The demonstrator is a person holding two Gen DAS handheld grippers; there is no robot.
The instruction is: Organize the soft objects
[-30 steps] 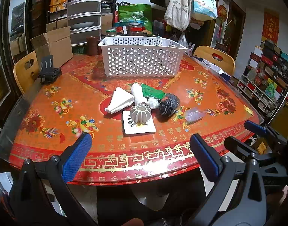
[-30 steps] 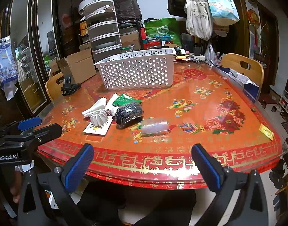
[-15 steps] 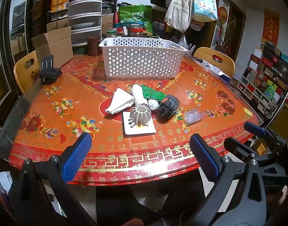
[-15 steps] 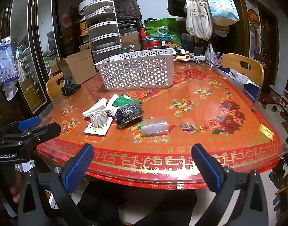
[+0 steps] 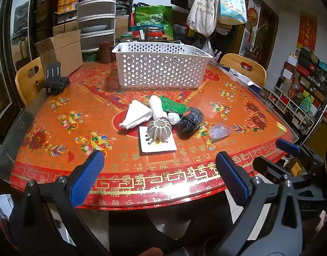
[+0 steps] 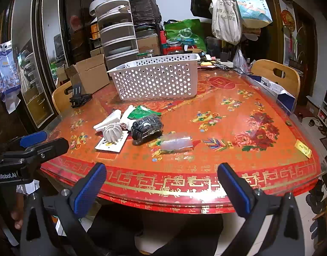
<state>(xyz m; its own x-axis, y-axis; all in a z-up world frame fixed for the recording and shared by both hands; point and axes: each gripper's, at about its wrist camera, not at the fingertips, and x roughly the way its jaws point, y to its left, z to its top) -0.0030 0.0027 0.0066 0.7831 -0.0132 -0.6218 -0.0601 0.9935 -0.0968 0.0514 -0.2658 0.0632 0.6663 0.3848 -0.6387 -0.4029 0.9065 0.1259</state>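
A pile of small objects lies mid-table: a white folded cloth (image 5: 137, 116), a white roll (image 5: 156, 107), a green bag (image 5: 172, 106), a small white ball (image 5: 173, 118), a black mesh bundle (image 5: 191, 120), a clear plastic bag (image 5: 220, 130) and a ribbed white pumpkin-shaped piece (image 5: 159, 129) on a white card (image 5: 158, 145). A white perforated basket (image 5: 161, 67) stands behind them. My left gripper (image 5: 161, 176) is open and empty over the near table edge. My right gripper (image 6: 163, 188) is open and empty, also at the near edge, right of the left one.
A black phone stand (image 5: 54, 81) and a cardboard box (image 5: 60, 51) sit at the table's left back. Wooden chairs (image 5: 244, 68) flank the table. Jars, bags and stacked drawers (image 5: 97, 19) crowd the back. A yellow card (image 6: 303, 148) lies near the right edge.
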